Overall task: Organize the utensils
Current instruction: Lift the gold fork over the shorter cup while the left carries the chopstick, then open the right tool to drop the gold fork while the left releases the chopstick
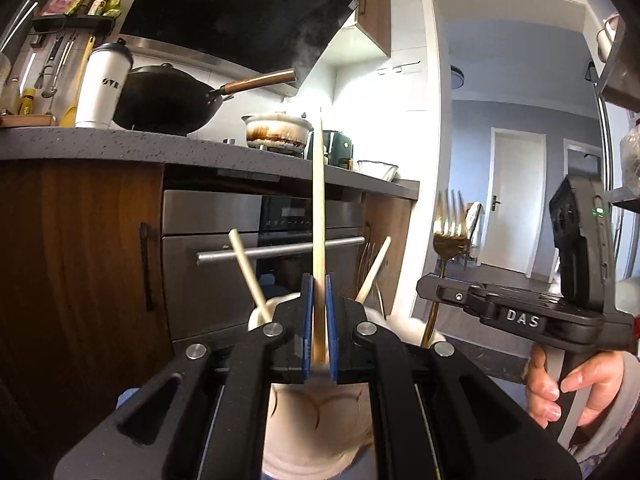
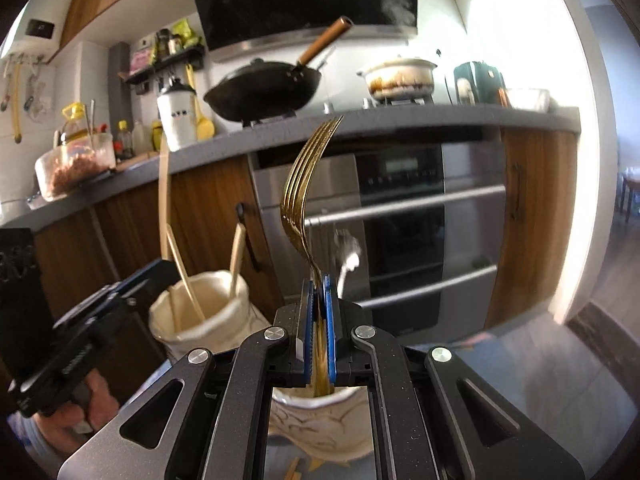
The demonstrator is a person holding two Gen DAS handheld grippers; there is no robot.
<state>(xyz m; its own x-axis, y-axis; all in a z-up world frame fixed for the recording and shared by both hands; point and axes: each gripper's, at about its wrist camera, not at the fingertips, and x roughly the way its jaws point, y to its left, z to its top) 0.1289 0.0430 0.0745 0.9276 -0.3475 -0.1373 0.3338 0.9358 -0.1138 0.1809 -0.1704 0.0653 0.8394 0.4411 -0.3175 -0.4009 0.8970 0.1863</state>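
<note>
My left gripper (image 1: 318,320) is shut on a long pale wooden chopstick (image 1: 319,208) that stands upright over a cream holder (image 1: 312,412) under the fingers. Two more chopsticks (image 1: 248,272) lean in that holder. My right gripper (image 2: 318,320) is shut on a gold fork (image 2: 304,192), tines up, above a second cream cup (image 2: 320,420). In the right wrist view the chopstick holder (image 2: 200,312) stands to the left with the left gripper (image 2: 132,292) beside it. In the left wrist view the right gripper (image 1: 430,292) and the fork (image 1: 450,232) are to the right.
A kitchen counter (image 1: 160,144) runs behind with a black wok (image 1: 164,96), a white tumbler (image 1: 102,88) and a stained white pot (image 1: 276,130). A steel oven (image 2: 400,220) sits under it. A doorway (image 1: 520,160) opens at the right.
</note>
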